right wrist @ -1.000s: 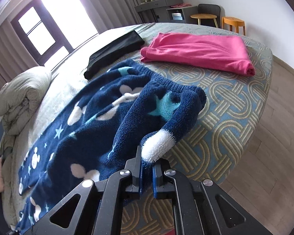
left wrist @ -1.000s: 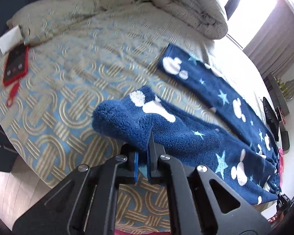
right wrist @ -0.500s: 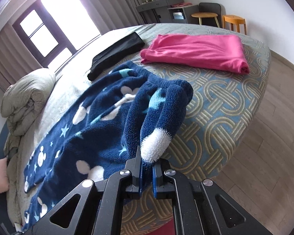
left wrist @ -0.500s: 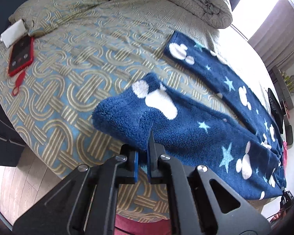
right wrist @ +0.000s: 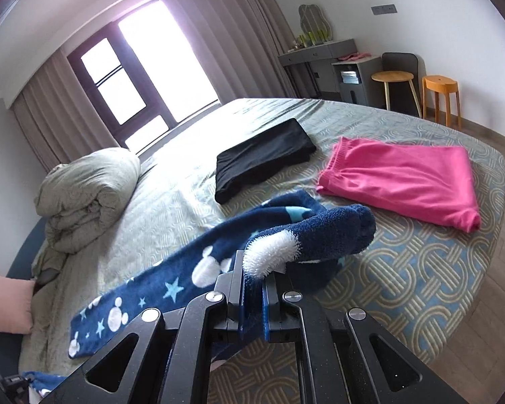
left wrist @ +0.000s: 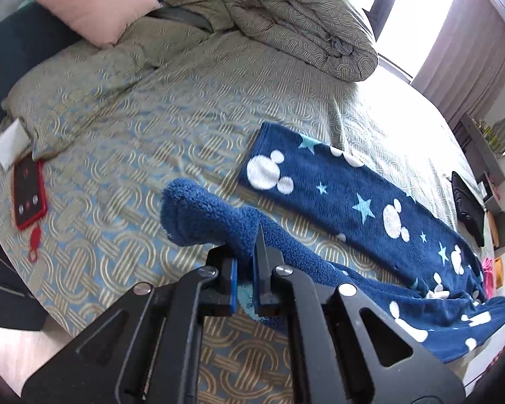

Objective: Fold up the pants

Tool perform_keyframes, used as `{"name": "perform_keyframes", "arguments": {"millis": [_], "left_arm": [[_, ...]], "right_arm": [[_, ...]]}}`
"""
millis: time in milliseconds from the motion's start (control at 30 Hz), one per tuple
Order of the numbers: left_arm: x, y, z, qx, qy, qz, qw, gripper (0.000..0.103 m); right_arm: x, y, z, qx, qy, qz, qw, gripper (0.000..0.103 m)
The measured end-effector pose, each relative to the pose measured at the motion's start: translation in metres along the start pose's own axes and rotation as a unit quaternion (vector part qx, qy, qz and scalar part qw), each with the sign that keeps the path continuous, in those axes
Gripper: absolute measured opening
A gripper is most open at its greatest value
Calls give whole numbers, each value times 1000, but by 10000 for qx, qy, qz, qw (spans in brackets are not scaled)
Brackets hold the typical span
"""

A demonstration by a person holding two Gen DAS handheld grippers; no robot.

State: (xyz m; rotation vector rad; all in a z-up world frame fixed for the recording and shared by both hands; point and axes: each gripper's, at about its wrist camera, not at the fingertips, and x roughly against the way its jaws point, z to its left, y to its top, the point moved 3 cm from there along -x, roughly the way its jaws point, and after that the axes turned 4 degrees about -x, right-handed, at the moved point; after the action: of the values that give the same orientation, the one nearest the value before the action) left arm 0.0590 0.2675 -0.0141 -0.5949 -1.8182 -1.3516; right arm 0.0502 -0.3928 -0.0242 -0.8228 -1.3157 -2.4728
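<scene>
The navy fleece pants with white mouse heads and blue stars lie on the patterned bed. One leg lies flat across the bed. My left gripper is shut on the cuff of the other leg and holds it lifted above the bed. My right gripper is shut on the waistband end of the pants, also lifted. The far leg runs back to the left in the right wrist view.
A red phone and a white card lie at the bed's left edge. A rolled duvet and pink pillow sit at the head. Folded pink pants and a folded black garment lie beyond the waistband. Stools stand by the wall.
Both grippers have risen and tilted up, lifting the near leg's cuff and the waistband off the bed. The far leg stays flat.
</scene>
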Motion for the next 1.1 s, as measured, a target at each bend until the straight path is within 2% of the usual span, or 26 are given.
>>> {"name": "perform_keyframes", "arguments": {"millis": [100, 267, 467, 567, 633, 800, 967, 1100], "left_arm": [[-3, 9, -8, -124, 95, 0, 9999, 8], [-20, 23, -12, -86, 147, 146, 9997, 8], [-52, 58, -30, -197, 295, 281, 9990, 8], [-78, 82, -47, -375, 371, 379, 9979, 8], [-99, 98, -57, -415, 252, 526, 9974, 8], [-169, 132, -73, -121, 112, 1037, 9945, 8], [-220, 141, -97, -398, 458, 1276, 9900, 8], [-250, 146, -99, -451, 673, 1605, 9837, 8]], "right_arm": [[-11, 11, 12, 113, 16, -49, 9999, 6], [-29, 18, 11, 114, -43, -17, 9999, 6], [-62, 34, 27, 268, -131, -25, 9996, 6], [-92, 47, 41, 401, -213, 28, 9990, 6], [-117, 54, 48, 423, -271, 129, 9987, 6], [-189, 64, 57, 405, -527, 390, 9970, 6], [-259, 65, 55, 434, -885, 743, 9924, 6], [-304, 60, 46, 316, -1101, 1097, 9873, 6]]}}
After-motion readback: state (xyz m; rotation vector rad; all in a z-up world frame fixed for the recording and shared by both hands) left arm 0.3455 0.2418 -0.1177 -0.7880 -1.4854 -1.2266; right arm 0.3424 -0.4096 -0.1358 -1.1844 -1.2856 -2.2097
